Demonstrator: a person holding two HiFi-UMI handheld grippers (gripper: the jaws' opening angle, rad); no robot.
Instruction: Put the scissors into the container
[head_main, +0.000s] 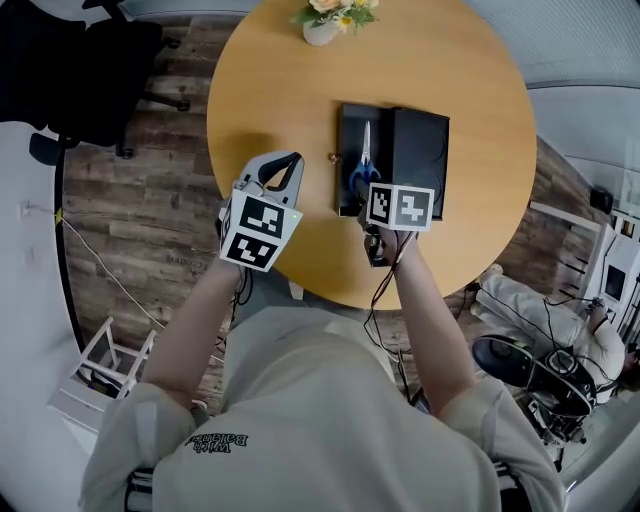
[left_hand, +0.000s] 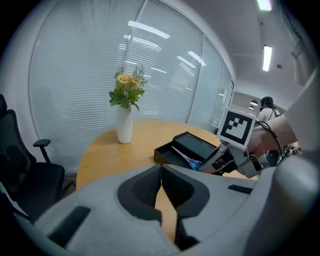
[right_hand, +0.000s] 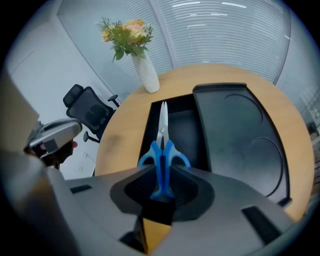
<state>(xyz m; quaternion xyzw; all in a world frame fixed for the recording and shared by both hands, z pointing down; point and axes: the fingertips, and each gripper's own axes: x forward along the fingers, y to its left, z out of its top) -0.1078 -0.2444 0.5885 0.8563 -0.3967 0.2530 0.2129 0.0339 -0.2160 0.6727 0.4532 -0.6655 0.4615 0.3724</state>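
Scissors clamped in right hand-held gripper above wooden table — left hand-held gripper closed.

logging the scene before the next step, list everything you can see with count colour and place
table: one, light wood, round, under everything
container: one, black, open, table centre
lid: one, black, against the container's right side
scissors: one pair, blue handles, blades over the container
vase: one, white, far table edge, holding yellow flowers
office chair: one, black, on the floor left of the table
left gripper: grey, fingers together, empty
right gripper: grey, fingers shut on the scissors' handles
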